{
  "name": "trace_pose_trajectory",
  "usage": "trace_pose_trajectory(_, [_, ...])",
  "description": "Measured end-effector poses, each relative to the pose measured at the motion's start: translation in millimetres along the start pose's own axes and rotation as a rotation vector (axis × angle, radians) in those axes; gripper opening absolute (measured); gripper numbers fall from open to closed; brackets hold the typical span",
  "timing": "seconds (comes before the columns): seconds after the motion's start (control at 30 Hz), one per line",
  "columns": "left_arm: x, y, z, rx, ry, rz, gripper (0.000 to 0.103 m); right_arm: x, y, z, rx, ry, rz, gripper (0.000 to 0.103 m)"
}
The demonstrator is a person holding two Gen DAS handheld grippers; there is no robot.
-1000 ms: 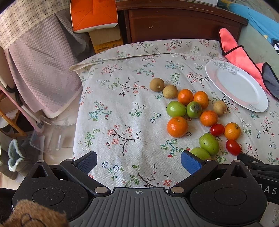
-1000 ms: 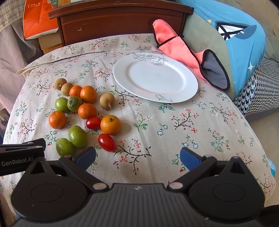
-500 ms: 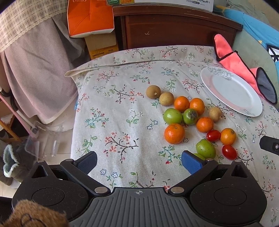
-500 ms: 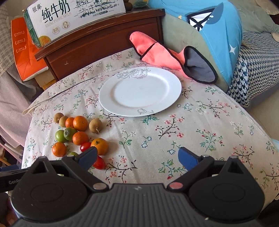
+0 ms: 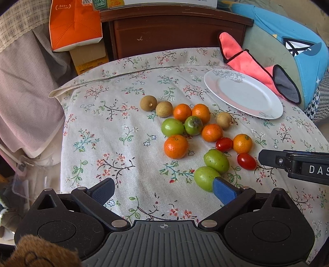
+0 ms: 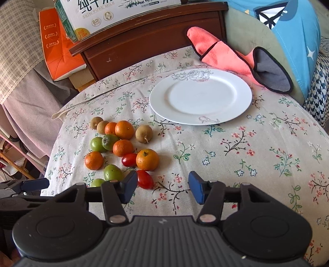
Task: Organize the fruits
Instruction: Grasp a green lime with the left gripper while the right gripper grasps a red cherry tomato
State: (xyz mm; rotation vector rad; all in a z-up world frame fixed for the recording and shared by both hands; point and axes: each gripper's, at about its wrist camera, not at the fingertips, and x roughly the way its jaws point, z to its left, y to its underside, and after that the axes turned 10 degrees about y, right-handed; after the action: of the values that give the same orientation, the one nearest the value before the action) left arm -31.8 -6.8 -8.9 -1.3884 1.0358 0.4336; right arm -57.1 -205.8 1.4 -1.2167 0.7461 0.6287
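A cluster of fruit lies on the floral tablecloth (image 5: 115, 147): several oranges (image 5: 176, 146), green fruits (image 5: 216, 160), three brown longans (image 5: 148, 103) and two cherry tomatoes (image 5: 246, 161). An empty white plate (image 5: 242, 96) sits behind them to the right; it also shows in the right wrist view (image 6: 200, 96). My left gripper (image 5: 163, 190) is open and empty, its right finger beside the nearest green fruit (image 5: 206, 178). My right gripper (image 6: 162, 189) is open and empty, narrower than before, with a cherry tomato (image 6: 145, 179) just by its left finger.
A pink oven mitt (image 6: 236, 59) and a blue cushion (image 6: 287, 30) lie behind the plate. A dark wooden cabinet (image 5: 174, 30), an orange box (image 5: 74, 24) and a milk carton (image 6: 115, 12) stand behind the table. The table's left edge drops to cloth-covered clutter (image 5: 26, 92).
Both grippers moved forward and lower toward the fruit. The right gripper's jaws narrowed markedly. No fruit has moved.
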Motion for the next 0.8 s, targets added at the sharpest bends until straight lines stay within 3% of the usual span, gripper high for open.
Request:
trace_pose_trajectory(0.27, [5, 4, -4, 0.02, 0.03, -0.009, 0.091, 11, 2, 9, -0.04, -0.052, 0.02, 0.039])
trace_pose_trajectory(0.57, [9, 7, -13, 0.052, 0.071, -0.029, 0.083, 19, 5, 21, -0.094, -0.067, 0.014, 0.034])
trace_pose_trajectory(0.8, [13, 11, -18, 0.08, 0.112, -0.036, 0.082, 24, 7, 26, -0.127, -0.052, -0.003, 0.034])
